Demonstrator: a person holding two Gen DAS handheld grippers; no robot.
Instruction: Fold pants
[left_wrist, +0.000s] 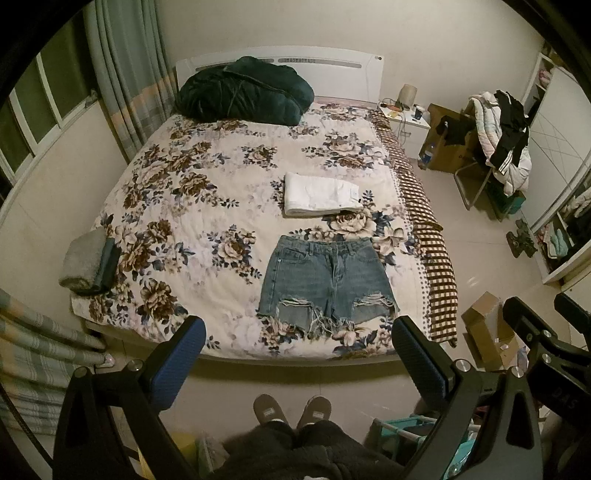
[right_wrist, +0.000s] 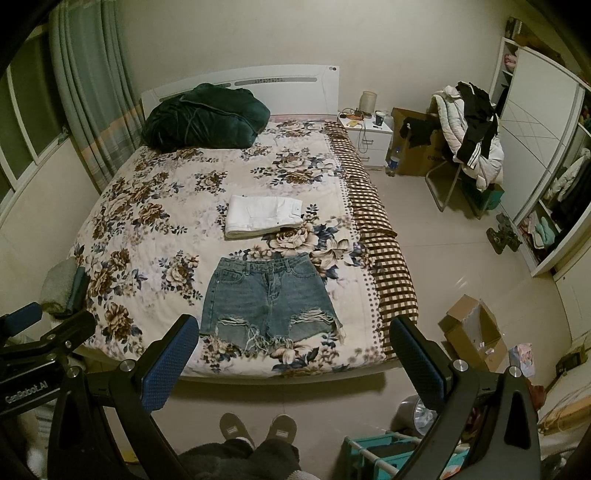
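frayed denim shorts (left_wrist: 325, 284) lie flat near the floral bedspread's (left_wrist: 192, 206) foot edge, below folded white pants (left_wrist: 319, 194). left gripper (left_wrist: 299, 354) and right gripper (right_wrist: 291, 354) hang spread, empty, above bare floor.

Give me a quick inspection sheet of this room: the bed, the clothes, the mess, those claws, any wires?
Surface: bed with floral cover, checked blanket along its right edge.
Job's things: denim shorts spread flat, unfolded, near the foot; folded white pants just beyond them.
Clutter: dark green duvet at the headboard; grey towel at the left edge.
Claws: left claw and right claw both open, holding nothing, short of the bed.
Cables: a cord on the nightstand.
Surroundings: chair heaped with clothes, open box on the floor, curtains, wardrobe.
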